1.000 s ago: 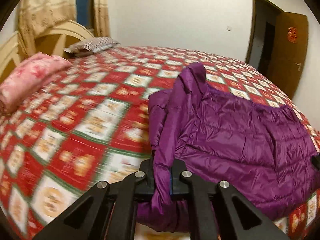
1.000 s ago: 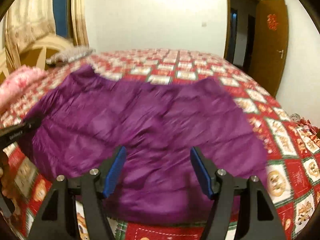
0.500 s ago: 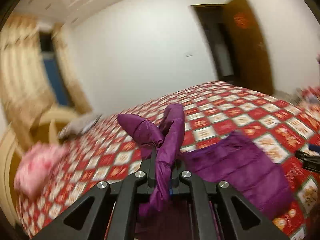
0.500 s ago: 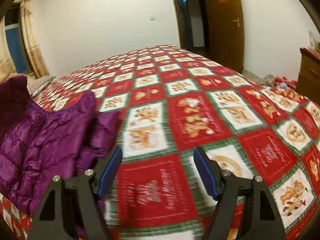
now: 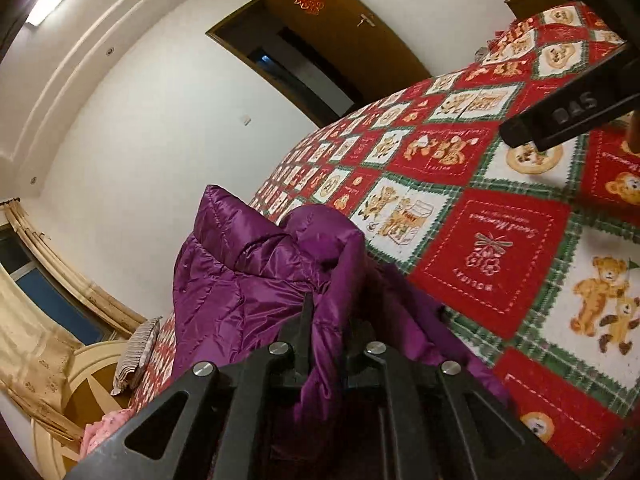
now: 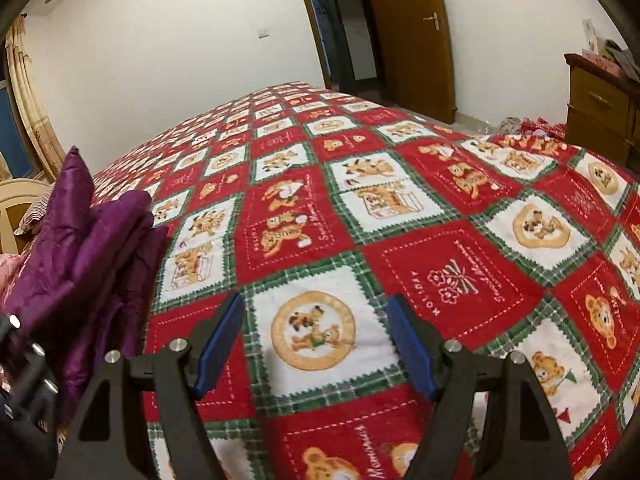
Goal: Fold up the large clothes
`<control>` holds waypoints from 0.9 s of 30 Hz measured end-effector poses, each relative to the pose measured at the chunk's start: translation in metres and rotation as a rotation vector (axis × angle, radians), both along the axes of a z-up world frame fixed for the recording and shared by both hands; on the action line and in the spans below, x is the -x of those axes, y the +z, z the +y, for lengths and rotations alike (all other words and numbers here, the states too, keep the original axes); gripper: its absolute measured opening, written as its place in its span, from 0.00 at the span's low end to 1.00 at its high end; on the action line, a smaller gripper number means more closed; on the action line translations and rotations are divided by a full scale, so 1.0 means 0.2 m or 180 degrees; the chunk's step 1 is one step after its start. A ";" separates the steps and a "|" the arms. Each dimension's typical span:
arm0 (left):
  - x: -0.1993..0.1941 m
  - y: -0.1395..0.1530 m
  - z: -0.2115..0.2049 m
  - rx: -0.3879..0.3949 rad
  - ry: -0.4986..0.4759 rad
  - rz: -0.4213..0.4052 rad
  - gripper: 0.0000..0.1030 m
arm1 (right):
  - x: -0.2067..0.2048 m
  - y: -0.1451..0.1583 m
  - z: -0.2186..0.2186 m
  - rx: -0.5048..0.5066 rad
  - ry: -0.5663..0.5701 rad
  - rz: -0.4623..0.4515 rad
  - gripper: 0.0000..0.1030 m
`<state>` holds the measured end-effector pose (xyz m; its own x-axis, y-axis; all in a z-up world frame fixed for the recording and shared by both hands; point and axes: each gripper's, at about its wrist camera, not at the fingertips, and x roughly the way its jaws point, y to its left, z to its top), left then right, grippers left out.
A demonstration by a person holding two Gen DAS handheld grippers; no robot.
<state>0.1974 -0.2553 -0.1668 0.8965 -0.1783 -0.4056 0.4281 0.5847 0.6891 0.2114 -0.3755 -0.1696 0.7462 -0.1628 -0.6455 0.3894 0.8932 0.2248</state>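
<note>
The left hand-held gripper (image 5: 330,336) is pinching a fold of the purple jacket (image 5: 248,280) between its black fingers (image 5: 302,332), which are pressing tight on the cloth. The jacket is a shiny, quilted puffer with stitched channels running across it. It is bunching up into a heap, one rounded edge standing tall above the gripper and another lobe curling over beside it, while a narrow strip is hanging down between the fingers. The rest of it is spreading onto the bed (image 5: 492,248), near the bed's head end, where a striped pillow (image 5: 134,352) and a pink bundle (image 5: 102,430) are lying.

From the right wrist view the jacket (image 6: 80,248) is sitting at the left side of the bed (image 6: 360,184), piled in thick layered folds with a pointed tip sticking up. The left gripper (image 6: 24,364) is showing only in part at the lower left, against the cloth.

The right hand-held gripper (image 6: 316,344) is hovering over the bed's patchwork cover, well away from the jacket, its blue pads (image 6: 218,344) standing wide apart with nothing between them. Its black body (image 5: 572,112) is crossing the upper right of the left wrist view, above the bed.

A brown door (image 6: 408,36) is standing open beyond the far side of the bed.
</note>
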 end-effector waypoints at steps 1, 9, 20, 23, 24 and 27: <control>0.01 0.01 0.00 -0.0005 -0.0008 0.0031 0.17 | -0.01 -0.01 0.00 -0.0006 0.0002 0.0009 0.75; 0.24 0.29 0.06 0.0287 -0.0288 -0.0349 0.92 | -0.08 0.06 0.03 0.0098 0.0089 0.0021 0.75; -0.53 0.47 0.71 0.0978 0.1527 0.0047 0.92 | -0.43 0.58 0.33 0.0246 0.0576 -0.0087 0.75; -0.75 0.43 0.88 0.1227 0.1966 0.0311 0.92 | -0.64 0.63 0.57 0.0277 0.0892 0.0054 0.75; -0.82 0.41 0.92 0.1325 0.2066 0.0397 0.92 | -0.69 0.62 0.60 0.0259 0.0907 0.0098 0.75; -0.95 0.35 0.95 0.1461 0.2147 0.0568 0.92 | -0.88 0.49 0.72 0.0260 0.0903 0.0395 0.70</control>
